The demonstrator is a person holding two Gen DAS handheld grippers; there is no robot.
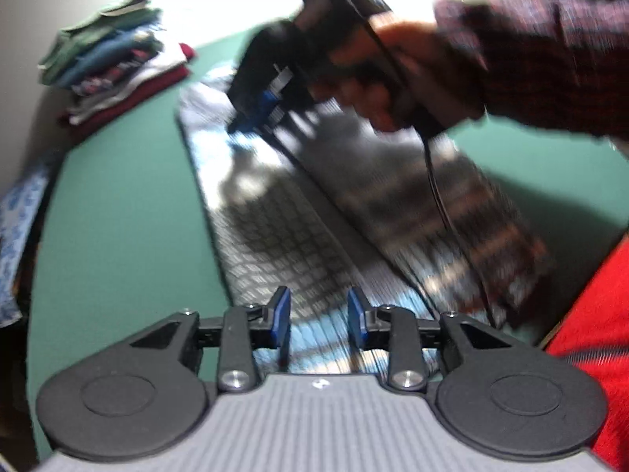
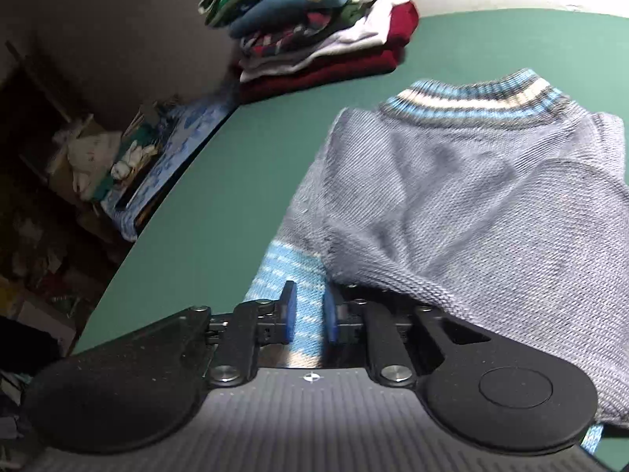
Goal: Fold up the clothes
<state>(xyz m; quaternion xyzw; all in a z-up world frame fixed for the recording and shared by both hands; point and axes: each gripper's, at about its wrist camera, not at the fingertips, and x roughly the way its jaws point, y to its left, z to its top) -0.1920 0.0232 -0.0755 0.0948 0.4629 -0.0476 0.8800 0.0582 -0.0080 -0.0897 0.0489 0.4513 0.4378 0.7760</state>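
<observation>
Right wrist view: the grey sweater (image 2: pixel 471 204) lies spread on the green table (image 2: pixel 220 181), its striped collar (image 2: pixel 477 100) at the end far from the camera and its blue-and-white striped band (image 2: pixel 287 271) at the near end. The right gripper (image 2: pixel 308 314) sits over that band, which runs between the two blue pads (image 2: pixel 290 310); there is a narrow gap on each side of the knit, so whether the fingers are pinching the band or only straddling it cannot be told. A fold of the sweater's grey body drapes over the gripper's right side. Beyond the sweater, at the table's far edge, stands a pile of folded clothes (image 2: pixel 314 27). In the left wrist view, which is blurred, the left gripper (image 1: pixel 319 320) hovers low over the sweater's near striped edge with its fingers spread apart and nothing between them. Further along the sweater from here, a hand (image 1: pixel 377 74) in a dark checked sleeve (image 1: pixel 550 55) holds the right gripper with its tips down at the cloth. The pile sits to the left of the sweater.
</observation>
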